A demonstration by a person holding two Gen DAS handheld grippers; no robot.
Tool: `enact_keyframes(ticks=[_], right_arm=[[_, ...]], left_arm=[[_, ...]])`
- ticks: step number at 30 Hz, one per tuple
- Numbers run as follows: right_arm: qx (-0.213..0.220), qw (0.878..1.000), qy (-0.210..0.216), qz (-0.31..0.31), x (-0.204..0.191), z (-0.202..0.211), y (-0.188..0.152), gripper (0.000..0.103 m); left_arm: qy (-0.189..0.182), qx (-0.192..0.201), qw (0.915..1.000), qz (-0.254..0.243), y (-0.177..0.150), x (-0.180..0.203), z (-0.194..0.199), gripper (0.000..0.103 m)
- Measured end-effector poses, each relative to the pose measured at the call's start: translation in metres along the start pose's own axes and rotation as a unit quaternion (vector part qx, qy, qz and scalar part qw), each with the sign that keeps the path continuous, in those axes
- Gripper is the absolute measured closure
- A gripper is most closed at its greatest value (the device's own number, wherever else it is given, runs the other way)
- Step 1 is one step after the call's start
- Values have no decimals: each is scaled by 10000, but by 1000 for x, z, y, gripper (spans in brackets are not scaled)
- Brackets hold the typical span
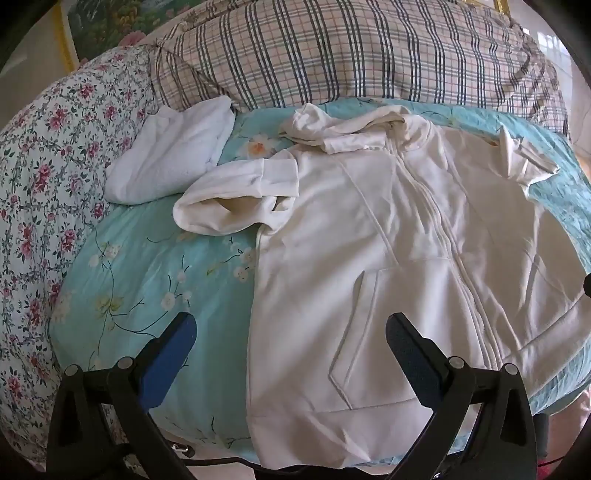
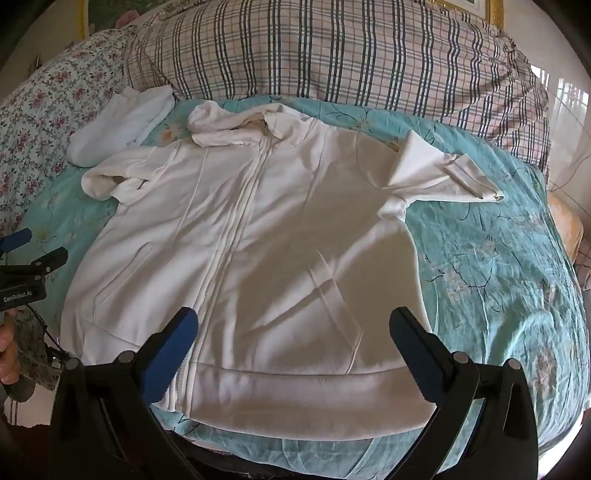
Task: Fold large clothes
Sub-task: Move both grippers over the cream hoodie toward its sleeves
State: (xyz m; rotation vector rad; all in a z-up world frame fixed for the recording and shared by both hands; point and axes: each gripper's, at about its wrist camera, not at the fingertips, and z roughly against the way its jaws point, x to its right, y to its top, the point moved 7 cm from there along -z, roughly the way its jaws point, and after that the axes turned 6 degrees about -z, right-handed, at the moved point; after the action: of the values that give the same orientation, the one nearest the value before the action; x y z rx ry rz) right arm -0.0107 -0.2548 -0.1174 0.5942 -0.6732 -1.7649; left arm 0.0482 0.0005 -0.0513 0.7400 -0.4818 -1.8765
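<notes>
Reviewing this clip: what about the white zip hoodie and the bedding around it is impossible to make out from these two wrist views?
- Hoodie, left wrist view: its bottom hem corner sits behind the left tongs.
- Hoodie's back: it lies face up in both views.
- Folded white garment: what kind it is; only bundled cloth shows.
- Framed picture, right wrist view: cut off by the top edge.
- Bedspread: its near edge is hidden behind the right tongs.

Setting: home bedroom. A bed is covered w/ a teal floral sheet (image 2: 498,266). A plaid pillow (image 1: 351,51) is propped at 12 o'clock; a rose-print quilt (image 1: 44,177) is bunched at 9 o'clock. A gilt-framed picture (image 2: 495,11) is hung at approx. 1 o'clock on the wall behind.
</notes>
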Motion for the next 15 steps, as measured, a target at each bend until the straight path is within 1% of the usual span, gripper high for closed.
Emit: enact_keyframes(ticks=[6, 10, 12, 15], right_arm=[[4, 10000, 43, -8, 1, 1, 4, 0], [11, 10000, 9, -2, 4, -4, 2, 0], [18, 10000, 58, -51, 9, -4, 5, 0], [19, 10000, 71, -48, 8, -5, 4, 0]], left_arm=[[-30, -13, 10000, -17, 0, -4, -1, 0], [-67, -31, 10000, -37, 3, -1, -6, 0], [-67, -44, 10000, -56, 4, -1, -7, 0], [-36, 10, 10000, -31, 8, 5, -9, 0]])
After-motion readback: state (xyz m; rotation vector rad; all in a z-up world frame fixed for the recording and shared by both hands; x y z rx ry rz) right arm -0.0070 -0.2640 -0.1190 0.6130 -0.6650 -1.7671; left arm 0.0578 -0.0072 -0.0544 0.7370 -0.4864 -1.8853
